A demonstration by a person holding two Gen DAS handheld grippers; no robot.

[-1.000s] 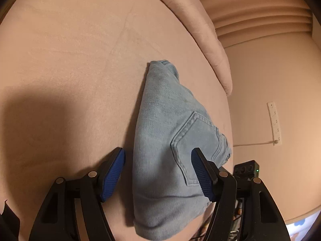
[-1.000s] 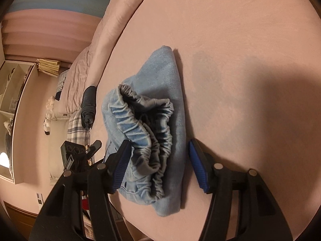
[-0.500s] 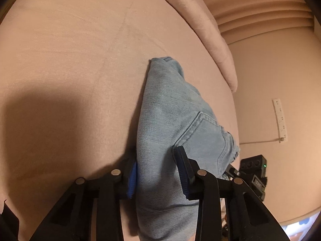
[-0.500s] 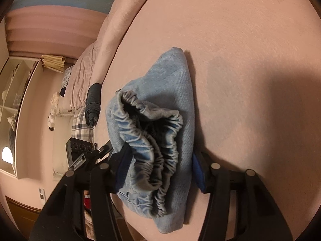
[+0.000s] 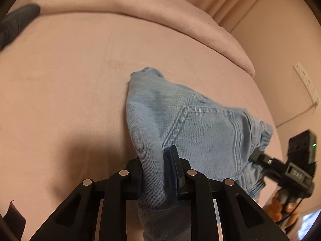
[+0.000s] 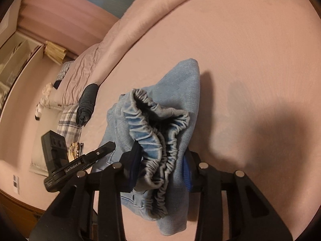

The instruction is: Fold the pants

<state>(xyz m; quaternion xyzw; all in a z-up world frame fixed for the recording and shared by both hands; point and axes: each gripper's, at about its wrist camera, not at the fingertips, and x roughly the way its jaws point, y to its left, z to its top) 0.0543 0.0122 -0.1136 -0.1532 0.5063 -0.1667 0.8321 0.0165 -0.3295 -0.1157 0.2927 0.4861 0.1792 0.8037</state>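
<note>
The pants [image 5: 192, 124] are lying bunched on the bed [image 5: 60, 80]. The left tool [image 5: 158, 172] is closing on a denim fold; the right tool [image 6: 160, 170] is closing around the elastic waistband [image 6: 158, 124]. Lifting unevenly risks layers slipping loose, spoiling the fold.

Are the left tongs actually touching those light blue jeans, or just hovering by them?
Touching. The left wrist view shows the left tongs closing on a bunched fold of the jeans, with denim pinched between both blue pads and no gap either side.
</note>
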